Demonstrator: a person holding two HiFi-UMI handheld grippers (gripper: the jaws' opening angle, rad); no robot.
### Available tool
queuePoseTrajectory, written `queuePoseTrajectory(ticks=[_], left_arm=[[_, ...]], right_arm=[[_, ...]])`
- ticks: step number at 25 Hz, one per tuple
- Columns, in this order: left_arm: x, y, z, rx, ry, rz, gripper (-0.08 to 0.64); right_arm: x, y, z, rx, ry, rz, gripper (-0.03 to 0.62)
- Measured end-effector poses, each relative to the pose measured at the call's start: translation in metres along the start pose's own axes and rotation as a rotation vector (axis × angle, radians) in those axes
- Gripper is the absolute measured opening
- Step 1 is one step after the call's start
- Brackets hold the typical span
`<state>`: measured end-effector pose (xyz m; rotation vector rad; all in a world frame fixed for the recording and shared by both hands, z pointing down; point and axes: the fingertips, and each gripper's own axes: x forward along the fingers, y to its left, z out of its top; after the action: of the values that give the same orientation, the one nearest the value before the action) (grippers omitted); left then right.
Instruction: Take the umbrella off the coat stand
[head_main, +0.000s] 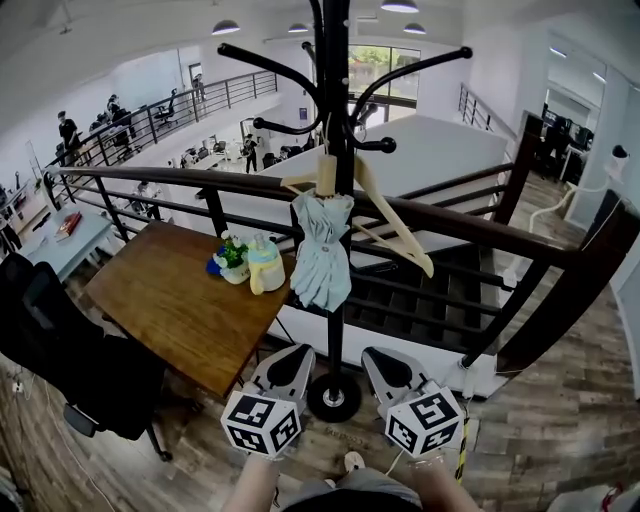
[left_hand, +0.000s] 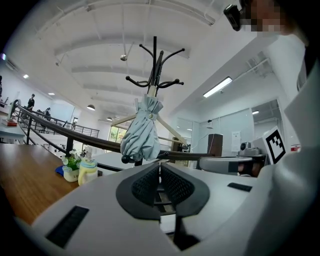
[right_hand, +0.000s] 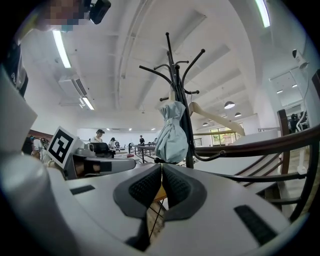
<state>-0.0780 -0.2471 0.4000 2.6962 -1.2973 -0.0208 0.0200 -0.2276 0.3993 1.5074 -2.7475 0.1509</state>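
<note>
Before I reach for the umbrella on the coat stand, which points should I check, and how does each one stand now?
1. Umbrella hangs folded on the coat stand: ok.
2. Left gripper fingers apart for a grasp: not ok, they are together and empty.
3. Right gripper fingers apart: not ok, they are together and empty.
4. Path from both grippers to the umbrella free: ok, nothing stands between.
5. Wooden hanger clear of the umbrella: cannot tell, it hangs right behind it.
</note>
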Motion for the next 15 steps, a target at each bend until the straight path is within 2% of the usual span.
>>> queuePoseTrajectory(ticks=[5, 9, 15], left_arm=[[0.019, 0.012, 0.029, 0.028, -0.057, 0.044, 0.020], [0.025, 0.019, 0.059, 0.047, -0.127, 0.048, 0.020], [0.044, 0.031, 0.098, 0.124, -0.178, 0.070, 0.020]], right_arm=[[0.024, -0.013, 0.026, -0.047, -0.033, 0.059, 0.028], [0.039, -0.021, 0.051, -0.050, -0.082, 0.096, 0.028], [0.058, -0.033, 0.068, -0.062, -0.120, 0.126, 0.029]])
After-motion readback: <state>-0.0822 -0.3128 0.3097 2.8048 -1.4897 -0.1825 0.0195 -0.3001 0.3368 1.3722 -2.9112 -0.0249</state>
